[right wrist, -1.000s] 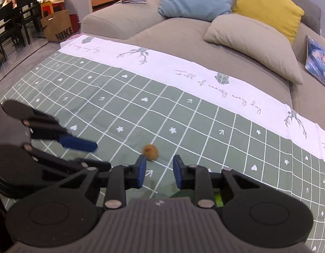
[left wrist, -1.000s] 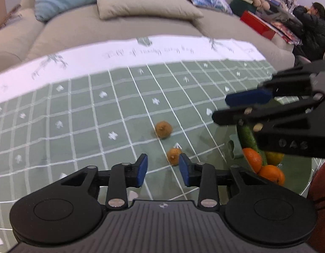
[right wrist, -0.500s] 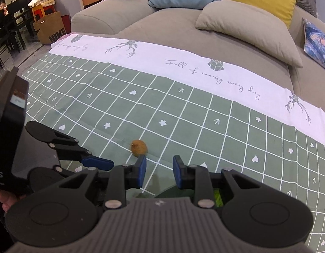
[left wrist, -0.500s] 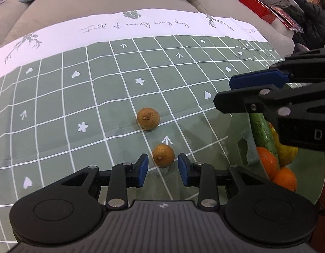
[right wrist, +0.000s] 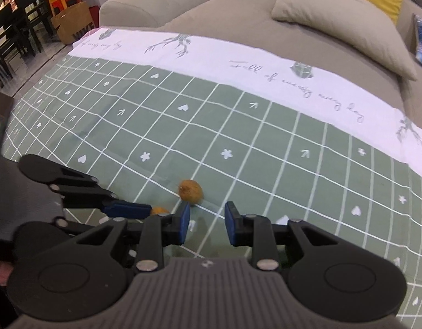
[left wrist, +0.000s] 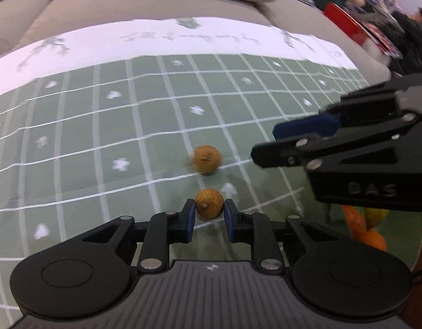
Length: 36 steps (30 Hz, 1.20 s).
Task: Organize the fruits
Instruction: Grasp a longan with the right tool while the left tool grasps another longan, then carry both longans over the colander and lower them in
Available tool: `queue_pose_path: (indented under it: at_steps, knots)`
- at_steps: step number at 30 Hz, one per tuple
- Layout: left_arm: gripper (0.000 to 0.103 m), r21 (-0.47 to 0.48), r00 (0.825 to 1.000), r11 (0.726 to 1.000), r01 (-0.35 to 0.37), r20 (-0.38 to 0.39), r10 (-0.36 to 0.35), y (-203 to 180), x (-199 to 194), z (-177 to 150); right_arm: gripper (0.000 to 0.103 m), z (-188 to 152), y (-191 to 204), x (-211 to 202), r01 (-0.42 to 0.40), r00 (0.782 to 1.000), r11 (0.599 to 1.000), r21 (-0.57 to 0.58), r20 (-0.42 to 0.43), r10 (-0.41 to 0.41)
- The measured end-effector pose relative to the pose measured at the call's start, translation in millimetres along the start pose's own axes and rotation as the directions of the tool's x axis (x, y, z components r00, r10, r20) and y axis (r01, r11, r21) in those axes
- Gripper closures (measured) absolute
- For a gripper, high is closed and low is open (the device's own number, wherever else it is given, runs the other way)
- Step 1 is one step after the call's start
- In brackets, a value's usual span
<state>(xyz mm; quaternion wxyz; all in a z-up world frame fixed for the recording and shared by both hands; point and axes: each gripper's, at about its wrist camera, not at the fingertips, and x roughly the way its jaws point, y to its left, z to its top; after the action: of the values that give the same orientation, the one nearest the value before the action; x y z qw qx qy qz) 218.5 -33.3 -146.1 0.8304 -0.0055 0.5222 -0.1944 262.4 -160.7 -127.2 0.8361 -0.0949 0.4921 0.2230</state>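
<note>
Brown longan (left wrist: 209, 203) pinched in our left gripper (left wrist: 209, 213).
Second longan (left wrist: 207, 159) at 12 o'clock; our right gripper (right wrist: 205, 220) parted, empty.

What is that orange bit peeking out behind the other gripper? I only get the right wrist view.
Observer: A small brown fruit. The left gripper has its pads against both sides of it.
Operator: Where might it go?
Observer: Probably with the oranges. They are piled to the right, below the right gripper, where your camera cannot see them.
</note>
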Motion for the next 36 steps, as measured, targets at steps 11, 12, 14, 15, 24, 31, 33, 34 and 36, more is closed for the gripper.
queue_pose_path:
  at_steps: [11,12,14,15,24,31,33,34,36]
  knots:
    - [0.079,-0.091,0.995,0.992,-0.092,0.023,0.094,30.0,-31.8,-2.8,0.079,24.8,20.7,49.3,0.004,0.993,0.999,-0.046,-0.117,-0.01]
    - [0.079,-0.095,0.995,0.991,-0.093,0.024,0.096,31.1,-33.7,-3.7,0.079,25.7,21.3,52.1,0.008,0.992,0.999,-0.046,-0.124,-0.014]
    - [0.079,-0.099,0.995,0.99,-0.097,0.026,0.1,33.1,-36.4,-4.4,0.079,28.0,21.9,57.6,0.004,0.991,0.999,-0.043,-0.136,-0.01]
    - [0.079,-0.101,0.994,0.99,-0.1,0.026,0.103,33.7,-37.8,-4.9,0.079,28.7,22.7,59.8,0.009,0.99,0.999,-0.044,-0.139,-0.015]
    - [0.079,-0.114,0.993,0.988,-0.108,0.04,0.113,35.7,-49.3,-4.9,0.081,31.0,23.3,69.4,0.058,0.986,0.998,-0.038,-0.153,-0.064]
    - [0.079,-0.117,0.99,0.985,-0.126,0.048,0.133,32.2,-61.1,-5.9,0.082,29.6,29.7,53.2,0.041,0.99,0.999,-0.024,-0.131,-0.044]
    - [0.079,-0.115,0.989,0.985,-0.132,0.057,0.139,30.4,-67.4,-6.9,0.082,27.3,33.2,41.6,0.024,0.993,1.0,-0.008,-0.113,-0.025]
    - [0.079,-0.115,0.988,0.984,-0.134,0.062,0.142,29.1,-70.9,-7.5,0.082,25.6,34.9,35.1,0.015,0.995,1.0,0.002,-0.102,-0.014]
    - [0.079,-0.117,0.986,0.983,-0.139,0.073,0.148,26.6,-79.4,-9.1,0.082,22.0,39.0,21.6,0.0,0.997,1.0,0.02,-0.077,0.001]
